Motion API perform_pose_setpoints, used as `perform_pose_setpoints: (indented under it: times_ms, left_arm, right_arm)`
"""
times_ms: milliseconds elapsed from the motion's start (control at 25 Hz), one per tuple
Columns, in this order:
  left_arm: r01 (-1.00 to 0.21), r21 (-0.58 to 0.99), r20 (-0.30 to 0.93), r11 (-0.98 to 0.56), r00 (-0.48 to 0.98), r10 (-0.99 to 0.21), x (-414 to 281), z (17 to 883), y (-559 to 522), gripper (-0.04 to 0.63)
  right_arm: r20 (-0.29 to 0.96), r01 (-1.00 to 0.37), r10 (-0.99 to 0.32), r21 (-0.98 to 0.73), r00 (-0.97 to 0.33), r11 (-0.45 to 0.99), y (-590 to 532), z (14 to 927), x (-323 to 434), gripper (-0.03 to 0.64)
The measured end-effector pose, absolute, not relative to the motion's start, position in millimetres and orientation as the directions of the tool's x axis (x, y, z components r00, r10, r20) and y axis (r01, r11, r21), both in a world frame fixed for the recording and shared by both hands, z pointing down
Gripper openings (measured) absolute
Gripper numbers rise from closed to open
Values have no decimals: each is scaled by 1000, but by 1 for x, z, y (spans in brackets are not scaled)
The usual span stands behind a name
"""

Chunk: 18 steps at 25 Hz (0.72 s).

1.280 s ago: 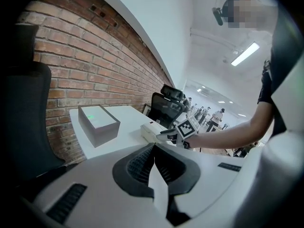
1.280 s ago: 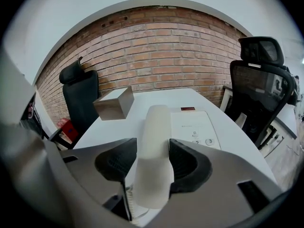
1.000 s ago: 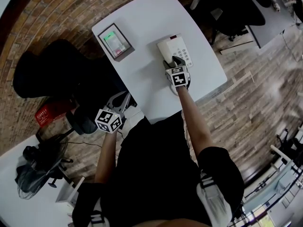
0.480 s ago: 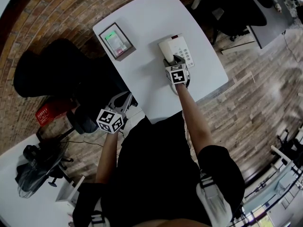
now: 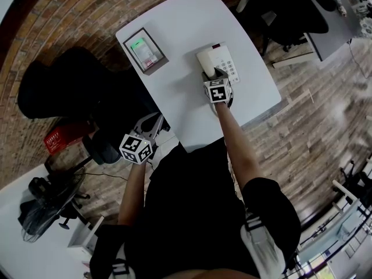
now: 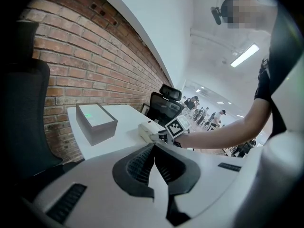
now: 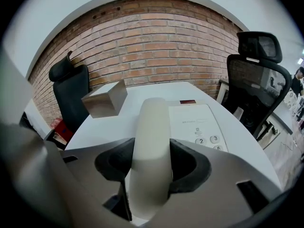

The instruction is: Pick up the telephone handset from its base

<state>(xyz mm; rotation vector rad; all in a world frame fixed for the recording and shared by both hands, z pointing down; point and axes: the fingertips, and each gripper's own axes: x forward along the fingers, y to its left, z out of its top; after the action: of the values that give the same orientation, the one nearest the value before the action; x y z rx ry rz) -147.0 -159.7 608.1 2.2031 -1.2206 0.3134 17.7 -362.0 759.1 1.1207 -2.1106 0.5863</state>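
Note:
A white telephone base (image 5: 226, 63) with a keypad lies on the white table (image 5: 174, 95). Its cream handset (image 5: 204, 58) runs along the base's left side. My right gripper (image 5: 213, 75) reaches over the handset's near end. In the right gripper view the handset (image 7: 152, 137) fills the gap between both jaws, which press on its sides, and the base (image 7: 198, 121) lies just right of it. Whether the handset is off its cradle I cannot tell. My left gripper (image 5: 146, 125) hangs off the table's near left edge; its jaws meet with nothing between them (image 6: 153, 148).
A grey box (image 5: 144, 50) with a green light sits at the table's far left, also in the left gripper view (image 6: 95, 120). Black office chairs stand left of the table (image 5: 55, 89) and beyond its right end (image 7: 256, 65). A brick wall runs behind.
My right gripper has slid a little further forward along the handset. The left gripper has barely moved.

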Motion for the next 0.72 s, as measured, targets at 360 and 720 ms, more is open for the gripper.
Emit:
perform_pose_setpoints:
  times_ms: [360,720]
  left_arm:
    - [-831,375,460,-411,551,-696,-150,603,-161,20]
    - [-817,366,439,-446,574,-691,-149,596,-160,20]
  right_arm:
    - [718,-845,-557,-79,-416,529,-358,748,18,209]
    - [686,-841,-583,-79,-435,534,-348,731,20,209]
